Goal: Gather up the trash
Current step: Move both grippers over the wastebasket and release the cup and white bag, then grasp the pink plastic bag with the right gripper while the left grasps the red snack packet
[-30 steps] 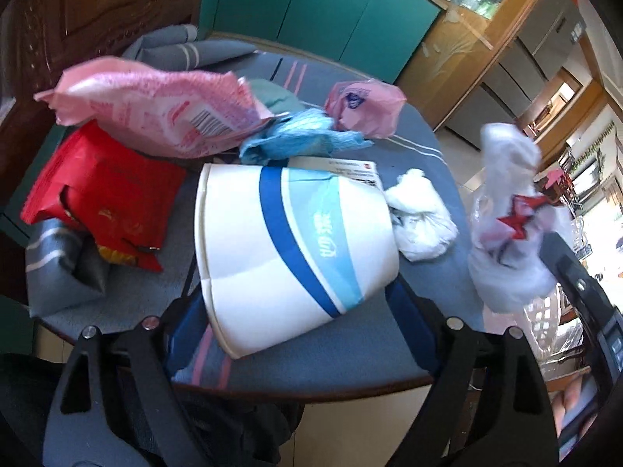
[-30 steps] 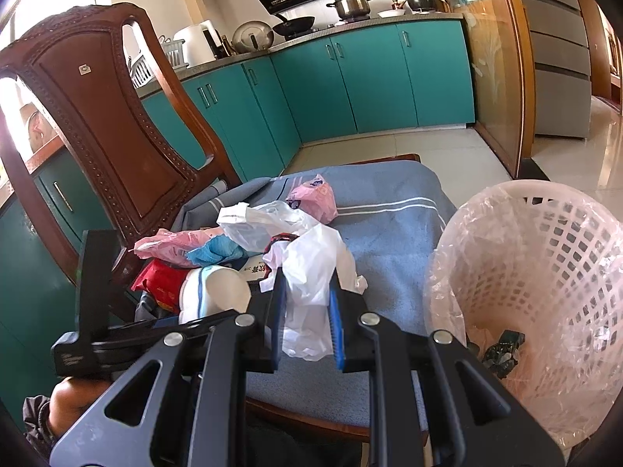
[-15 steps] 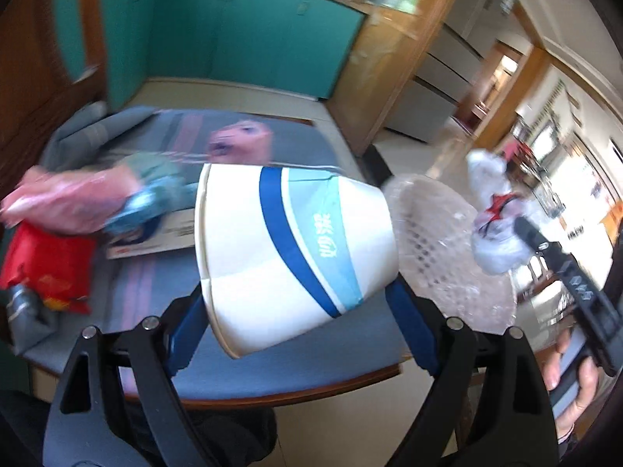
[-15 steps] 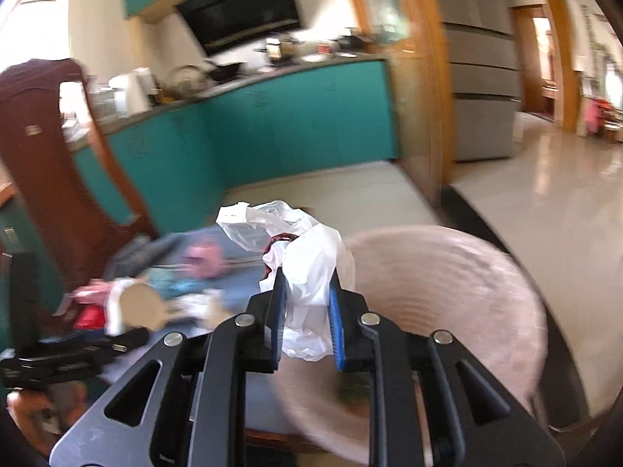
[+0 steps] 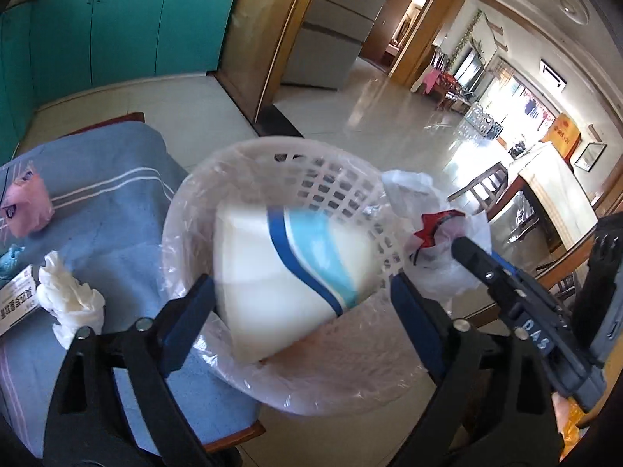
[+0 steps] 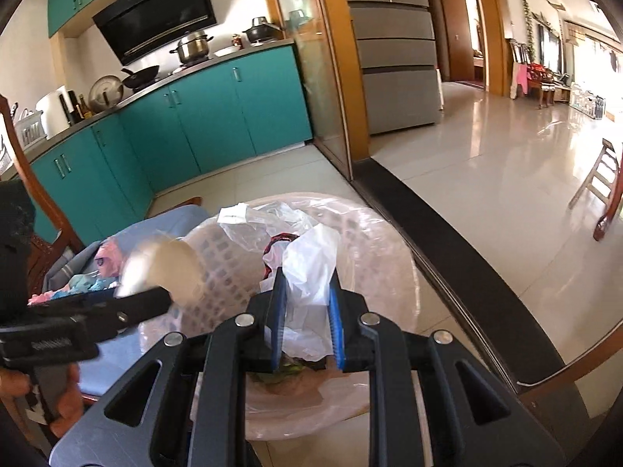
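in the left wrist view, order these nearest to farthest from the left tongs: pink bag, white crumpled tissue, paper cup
1. paper cup: between the opening left tongs, over the basket
2. white crumpled tissue: on the cloth, left
3. pink bag: far left edge

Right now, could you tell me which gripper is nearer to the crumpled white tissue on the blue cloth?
Left. The left gripper, jaws opening around the paper cup over the basket, sits right beside the tissue. The right gripper, clamping a plastic bag, is across the basket.
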`<state>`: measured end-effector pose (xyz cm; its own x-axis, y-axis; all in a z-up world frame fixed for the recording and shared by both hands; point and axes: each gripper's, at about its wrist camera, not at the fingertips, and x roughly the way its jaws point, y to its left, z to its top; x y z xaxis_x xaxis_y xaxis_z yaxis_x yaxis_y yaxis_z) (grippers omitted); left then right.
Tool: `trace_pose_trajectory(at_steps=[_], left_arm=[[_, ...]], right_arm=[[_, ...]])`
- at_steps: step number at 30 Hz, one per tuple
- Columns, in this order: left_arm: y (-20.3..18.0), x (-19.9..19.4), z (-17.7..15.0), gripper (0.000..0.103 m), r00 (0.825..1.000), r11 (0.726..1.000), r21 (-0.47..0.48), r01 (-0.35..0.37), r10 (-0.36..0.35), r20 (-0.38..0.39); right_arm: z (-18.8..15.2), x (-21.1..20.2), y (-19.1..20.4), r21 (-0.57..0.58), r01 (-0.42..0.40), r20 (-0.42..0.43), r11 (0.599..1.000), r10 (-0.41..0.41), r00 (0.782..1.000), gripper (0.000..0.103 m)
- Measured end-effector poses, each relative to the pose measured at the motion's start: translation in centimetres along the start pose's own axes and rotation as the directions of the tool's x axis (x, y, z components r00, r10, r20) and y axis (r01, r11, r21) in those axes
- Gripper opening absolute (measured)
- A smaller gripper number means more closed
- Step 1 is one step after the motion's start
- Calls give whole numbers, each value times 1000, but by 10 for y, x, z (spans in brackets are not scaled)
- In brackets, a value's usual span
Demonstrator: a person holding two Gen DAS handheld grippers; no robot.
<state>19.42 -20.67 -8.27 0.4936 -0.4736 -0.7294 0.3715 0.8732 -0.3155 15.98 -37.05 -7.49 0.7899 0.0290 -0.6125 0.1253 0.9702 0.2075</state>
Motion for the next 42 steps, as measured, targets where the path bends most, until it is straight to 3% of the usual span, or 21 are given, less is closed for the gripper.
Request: trace_pose_trajectory(at_steps=[6, 9, 10, 11, 15, 17, 19, 21, 24, 25, 28, 30, 31, 34, 37, 39, 40, 42], left_arm=[[31, -15, -11, 97, 996, 993, -82, -88, 90, 25], [48, -36, -21, 97, 979, 978, -97, -186, 193, 60], [55, -48, -28, 97, 966, 966, -99, -239, 247, 80], [62, -57, -34, 97, 954, 956, -102, -275, 284, 97], [95, -99, -68, 97, 896, 903, -130, -409, 425, 127], [114, -122, -91, 97, 857, 861, -161, -483, 503, 116], [129, -140, -108, 97, 831, 830, -191, -524, 547, 97], [145, -156, -127, 97, 813, 802, -223, -554, 579, 65], [169, -174, -153, 97, 789, 763, -266, -590, 614, 11], [175, -178, -157, 97, 784, 752, -279, -597, 621, 0], [185, -195, -175, 97, 780, 734, -330, -593, 626, -10], [189, -204, -181, 97, 780, 728, -353, -588, 626, -8], [191, -204, -182, 97, 780, 726, -358, -587, 626, -9], [191, -214, -187, 97, 783, 726, -377, -575, 622, 1], [191, -220, -191, 97, 782, 723, -389, -572, 623, 9], [191, -220, -192, 97, 784, 724, -393, -567, 620, 11], [191, -219, -193, 97, 785, 725, -394, -565, 619, 12], [191, -218, -193, 97, 787, 727, -394, -562, 617, 15]], right_arm=[[-4, 14, 8, 15, -26, -29, 1000, 26, 999, 23], [-3, 25, 16, 16, -23, -46, 1000, 24, 999, 48], [-2, 27, 19, 19, -24, -48, 1000, 25, 999, 63], [-2, 28, 22, 24, -35, -45, 999, 36, 998, 66], [3, 30, 51, -2, -132, -41, 991, 132, 990, 67], [5, 31, 85, -55, -214, -53, 975, 211, 976, 67], [5, 35, 119, -93, -309, -86, 946, 302, 949, 67], [1, 39, 170, -147, -434, -139, 889, 415, 899, 67], [-10, 38, 245, -275, -539, -203, 796, 500, 842, 67], [-19, 36, 285, -363, -575, -244, 733, 520, 818, 67], [-41, 28, 359, -515, -613, -303, 598, 542, 784, 67], [-56, 29, 402, -588, -615, -345, 525, 525, 778, 68], [-62, 31, 418, -620, -604, -355, 501, 507, 785, 69], [-78, 38, 447, -686, -574, -372, 447, 462, 805, 69], [-88, 47, 461, -707, -568, -396, 421, 431, 811, 69], [-93, 49, 460, -725, -556, -388, 407, 426, 817, 50], [-94, 49, 459, -730, -553, -385, 401, 426, 819, 36], [-91, 45, 453, -725, -555, -371, 408, 447, 814, 24]])
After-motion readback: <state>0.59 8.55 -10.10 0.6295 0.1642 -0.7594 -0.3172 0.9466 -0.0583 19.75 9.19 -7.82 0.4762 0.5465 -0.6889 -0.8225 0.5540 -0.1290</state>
